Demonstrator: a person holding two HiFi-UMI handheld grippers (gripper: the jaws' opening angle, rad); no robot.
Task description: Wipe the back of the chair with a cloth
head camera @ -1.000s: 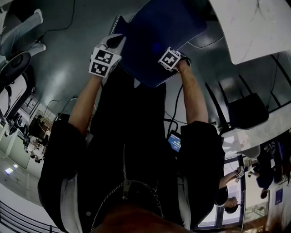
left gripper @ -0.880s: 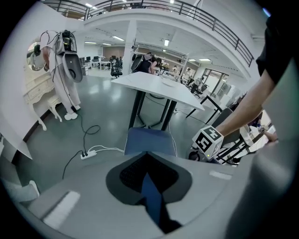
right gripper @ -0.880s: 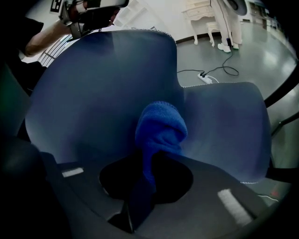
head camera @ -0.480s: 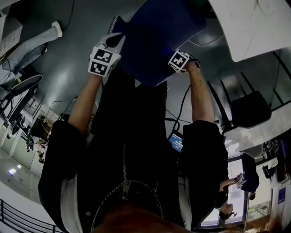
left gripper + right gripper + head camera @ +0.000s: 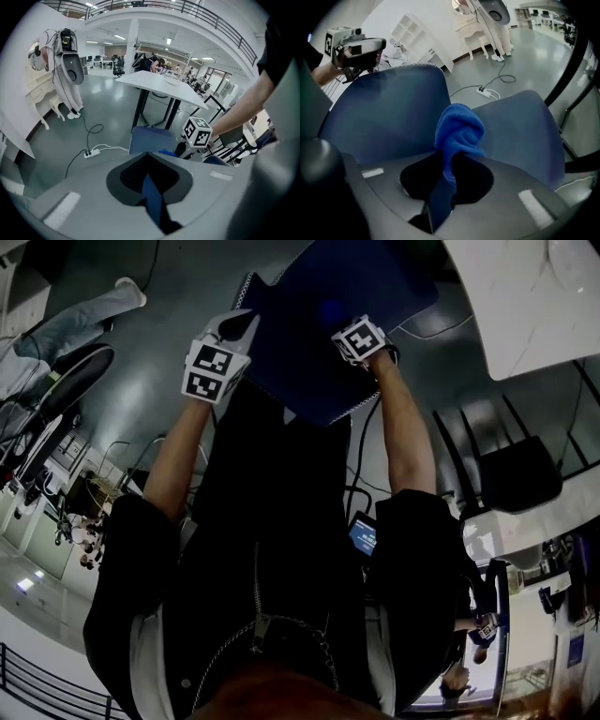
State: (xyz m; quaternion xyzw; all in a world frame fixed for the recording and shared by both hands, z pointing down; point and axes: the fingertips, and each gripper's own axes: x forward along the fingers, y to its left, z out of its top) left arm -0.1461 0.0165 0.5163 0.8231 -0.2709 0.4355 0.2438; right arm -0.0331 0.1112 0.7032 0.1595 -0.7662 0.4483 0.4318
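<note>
Blue woven fabric covers the chair [image 5: 319, 324] with its broad, curved back [image 5: 389, 110]. Your left tongs [image 5: 151, 185] are clamped on the back's top edge. Your right tongs [image 5: 446, 180] pinch a fluffy blue cloth [image 5: 459, 129], bunched where back meets seat.

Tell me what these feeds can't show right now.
Contact: in the right gripper view the bunched cloth hides whether it touches the chair back; in the head view the right gripper covers it.
Far end of the chair: cut off by the head view's top edge.
What the left gripper clamps: only a blue sliver shows between its jaws.
</note>
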